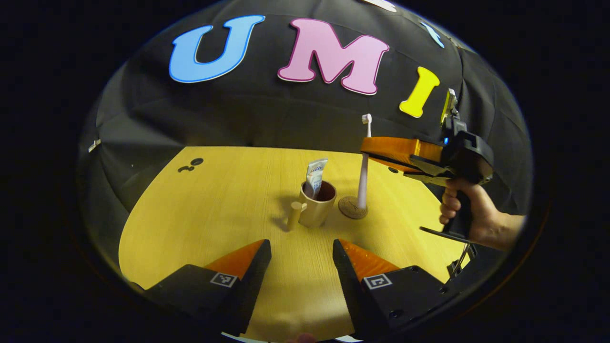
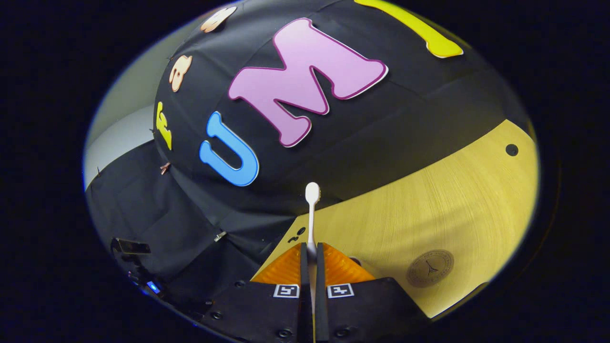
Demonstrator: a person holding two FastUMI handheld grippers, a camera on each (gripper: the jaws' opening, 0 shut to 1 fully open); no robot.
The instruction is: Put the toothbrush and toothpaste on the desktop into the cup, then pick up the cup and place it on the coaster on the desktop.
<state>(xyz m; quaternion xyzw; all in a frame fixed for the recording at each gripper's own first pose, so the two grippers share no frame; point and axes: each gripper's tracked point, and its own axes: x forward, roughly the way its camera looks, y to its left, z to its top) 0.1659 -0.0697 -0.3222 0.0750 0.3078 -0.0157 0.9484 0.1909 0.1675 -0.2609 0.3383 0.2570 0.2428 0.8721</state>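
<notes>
Yellow wood-grain covers the surface [image 1: 214, 209], and near its middle stands the cup [image 1: 318, 204], a tan mug with a dark inside and a peg-like handle on its near-left side. The toothpaste [image 1: 316, 175] already sits in it, its flat end poking up above the rim at a slight tilt. Just right of the cup lies the coaster [image 1: 350, 208] — a round brown disc with a small emblem (too fine to make out), seen also in the right gripper view [image 2: 430, 268]. The right claw [image 1: 369, 153], held by a hand [image 1: 469, 214], is clamped on the toothbrush [image 1: 364, 178], which stands upright with bristles at the top and its lower end above the coaster; whether it touches is unclear. In the right gripper view the claw [image 2: 310, 252] pinches the handle, the toothbrush [image 2: 311, 209] head pointing away. The left claw [image 1: 302, 250] hangs wide apart near the front edge — holding nothing, well short of the cup.
</notes>
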